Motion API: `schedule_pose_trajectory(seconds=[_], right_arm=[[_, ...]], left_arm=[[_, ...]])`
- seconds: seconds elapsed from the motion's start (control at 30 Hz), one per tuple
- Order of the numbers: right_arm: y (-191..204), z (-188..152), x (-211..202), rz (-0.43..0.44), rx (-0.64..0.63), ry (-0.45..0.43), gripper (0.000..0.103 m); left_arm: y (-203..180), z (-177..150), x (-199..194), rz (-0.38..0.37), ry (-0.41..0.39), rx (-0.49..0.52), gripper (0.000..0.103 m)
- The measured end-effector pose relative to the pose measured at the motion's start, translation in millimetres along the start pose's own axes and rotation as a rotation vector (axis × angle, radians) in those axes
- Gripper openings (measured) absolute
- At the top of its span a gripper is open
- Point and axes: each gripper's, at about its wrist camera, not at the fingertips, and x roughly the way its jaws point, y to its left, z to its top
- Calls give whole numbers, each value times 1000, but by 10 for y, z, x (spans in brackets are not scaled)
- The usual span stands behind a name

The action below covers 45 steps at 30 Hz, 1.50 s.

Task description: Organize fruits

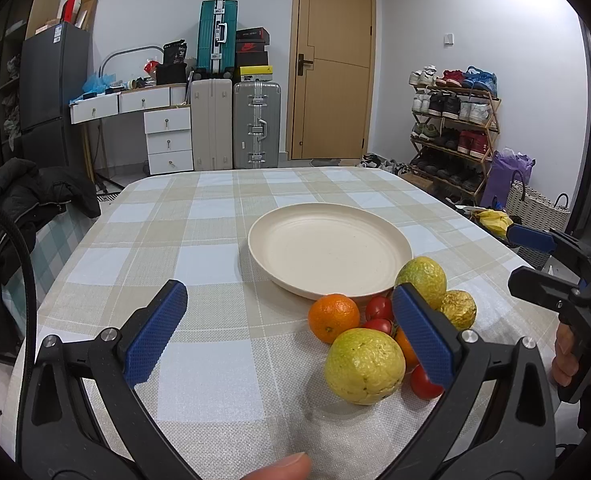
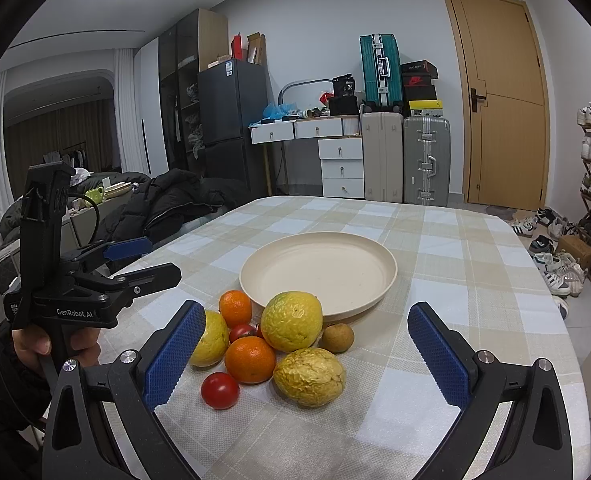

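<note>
Left tongs [image 1: 289, 330]: wide apart, holding nothing; nearest the lens, with bare checked tabletop [image 1: 199, 380] between the two blue pads.
Fruit from the left tongs: the pile lies to the right of their centre line; the right pad [image 1: 421, 334] crosses in front of it, and the big yellow-green fruit [image 1: 364, 366] sits just inside that pad.
Orange [image 1: 333, 317]: just beyond the yellow-green fruit, close to the plate rim [image 1: 255, 256].
Plate: empty, ahead of the pile and slightly right of the left tongs' axis.
Right tongs [image 2: 311, 350]: also spread wide and empty; the whole pile lies between and just ahead of the pads.
Wrinkled yellow fruit [image 2: 309, 376]: nearest the right tongs, about on their centre line, long axis running left to right across the opening.
Tomato [image 2: 220, 390]: near the left pad [image 2: 173, 354].
Nearer hand: by my reading the right, since it faces the pile squarely while the left would need to swing right.
</note>
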Motion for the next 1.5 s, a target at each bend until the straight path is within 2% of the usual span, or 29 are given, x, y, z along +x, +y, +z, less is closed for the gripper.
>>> schedule_pose_trajectory(seconds=[1.27, 1.5], right_arm=[[49, -8, 11, -17, -7, -3, 103], [-12, -4, 69, -21, 21, 24, 103]], left_arm=[[8, -2, 7, -2, 2, 1, 102], [7, -3, 9, -4, 3, 1, 102]])
